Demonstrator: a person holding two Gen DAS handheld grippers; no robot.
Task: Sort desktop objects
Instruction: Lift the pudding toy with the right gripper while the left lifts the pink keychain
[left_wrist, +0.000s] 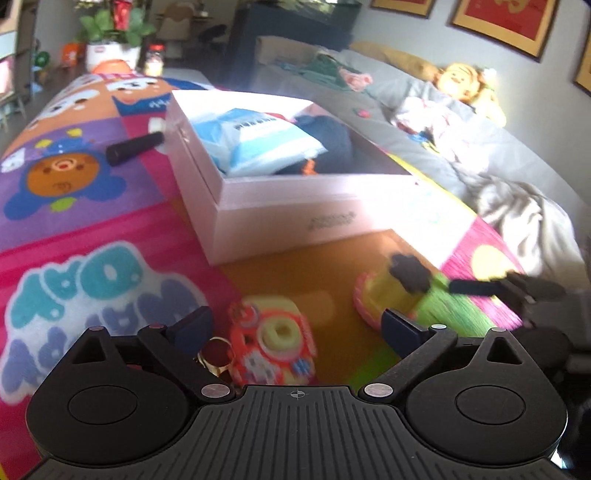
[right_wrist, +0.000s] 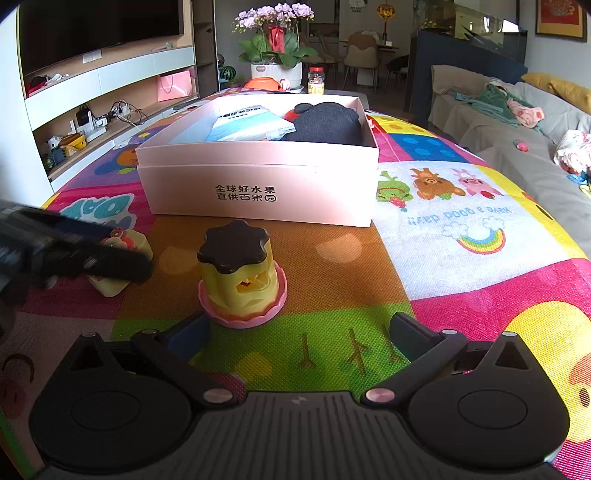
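Both our tools gape empty: left tool (left_wrist: 295, 325) over toy camera (left_wrist: 273, 347), right tool (right_wrist: 299, 328) behind pudding toy (right_wrist: 242, 273), near counter's front edge.

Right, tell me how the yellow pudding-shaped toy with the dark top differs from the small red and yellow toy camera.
The yellow pudding toy with the dark scalloped top stands upright on a pink frilled base; the red and yellow toy camera lies flat, lens up. The pudding toy sits ahead of the open right gripper, the camera between the open left gripper fingers. Both rest on the colourful play mat, outside the pink box.
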